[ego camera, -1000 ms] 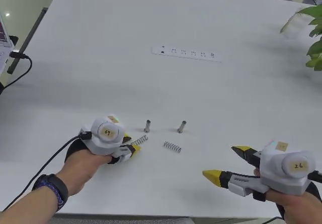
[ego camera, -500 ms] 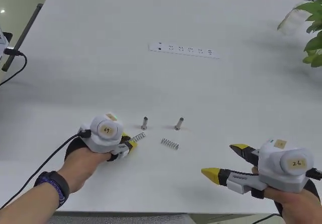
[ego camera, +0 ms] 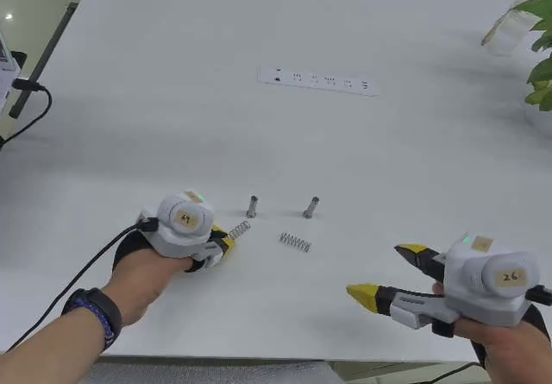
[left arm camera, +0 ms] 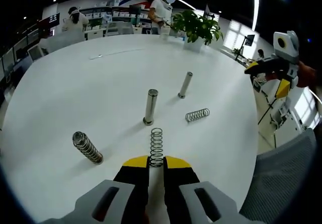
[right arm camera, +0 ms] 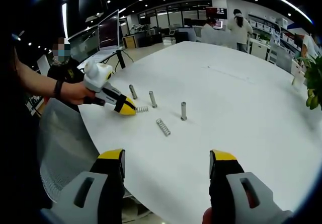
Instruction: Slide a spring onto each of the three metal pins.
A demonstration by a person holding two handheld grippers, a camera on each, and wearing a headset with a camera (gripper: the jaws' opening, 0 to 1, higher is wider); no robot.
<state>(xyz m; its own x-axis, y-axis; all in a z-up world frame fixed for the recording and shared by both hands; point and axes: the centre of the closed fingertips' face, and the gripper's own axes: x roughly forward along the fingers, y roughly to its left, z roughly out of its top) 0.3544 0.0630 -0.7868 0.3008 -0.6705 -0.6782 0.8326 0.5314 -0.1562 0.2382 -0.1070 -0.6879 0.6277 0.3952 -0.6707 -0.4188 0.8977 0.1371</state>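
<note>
- Not much has changed: the left gripper (left arm camera: 156, 159) still pinches one end of a spring (left arm camera: 156, 144) with its jaws almost closed. The free end still points at the nearest pin (left arm camera: 150, 106) — close, but not on it yet.
- A third pin (left arm camera: 87, 147) off to the side already wears a spring, I think.
- The other bare pin (left arm camera: 185, 84) stands farther off, with a loose spring (left arm camera: 197, 115) near it.
- The right gripper (ego camera: 379, 271) waits wide open, holding nothing, well apart.
- Nothing blocks the way — the power strip (ego camera: 319, 81) lies far back on the white table (ego camera: 129, 125).
</note>
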